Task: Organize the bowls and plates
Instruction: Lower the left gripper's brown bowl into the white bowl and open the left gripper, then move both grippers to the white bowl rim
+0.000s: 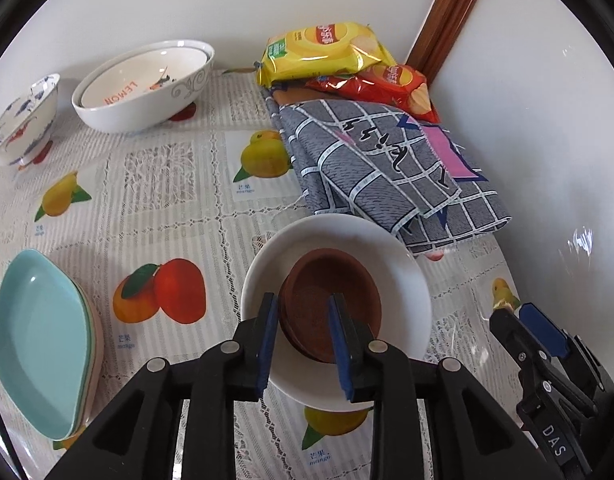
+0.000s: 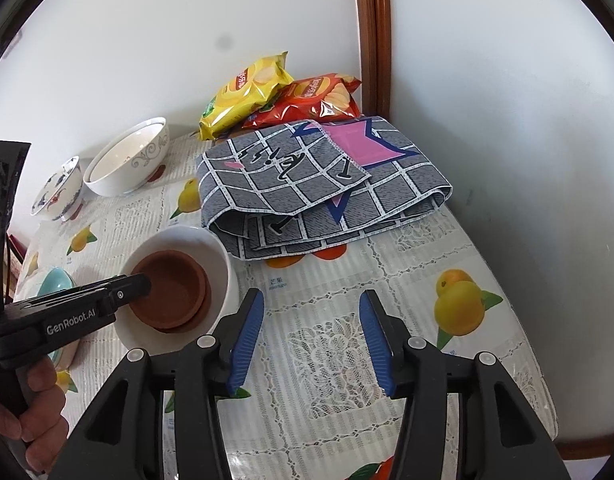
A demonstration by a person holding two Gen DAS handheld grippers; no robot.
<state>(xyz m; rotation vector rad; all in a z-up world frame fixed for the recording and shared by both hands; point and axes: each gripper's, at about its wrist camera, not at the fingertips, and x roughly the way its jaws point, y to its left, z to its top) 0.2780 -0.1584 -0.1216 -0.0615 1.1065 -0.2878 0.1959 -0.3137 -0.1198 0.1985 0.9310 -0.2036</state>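
White walls meet at a wood-trimmed corner behind a tabletop [image 2: 387,280] covered in a lace-pattern plastic cloth printed with mangoes. Near its middle sits a round white ceramic bowl [image 1: 411,272], and nested in it are small terracotta-brown saucers [image 1: 339,280], at least two stacked slightly off-centre.

The left tool [image 1: 303,340] hangs over the near rim of the brown saucers with its blue pads a little apart; one pad is outside the rim and one inside, and neither looks pressed against it, so I judge the saucers released. The right tool [image 2: 311,336] is open over bare cloth just beside the white bowl, holding nothing.

Other dishes are well apart: a large white bowl with grey scrollwork [image 1: 147,104] holding a "LEMON" dish, a blue-and-red painted porcelain bowl [image 1: 23,120] at far left, and stacked leaf-shaped turquoise plates [image 1: 39,340] at the near left.

Risks from here: lifting the left tool at an angle could catch the saucer rim and tip the uneven stack. A folded grey checked cloth [image 2: 327,184] touches the white bowl's far side, so dragging the bowl could snag it.
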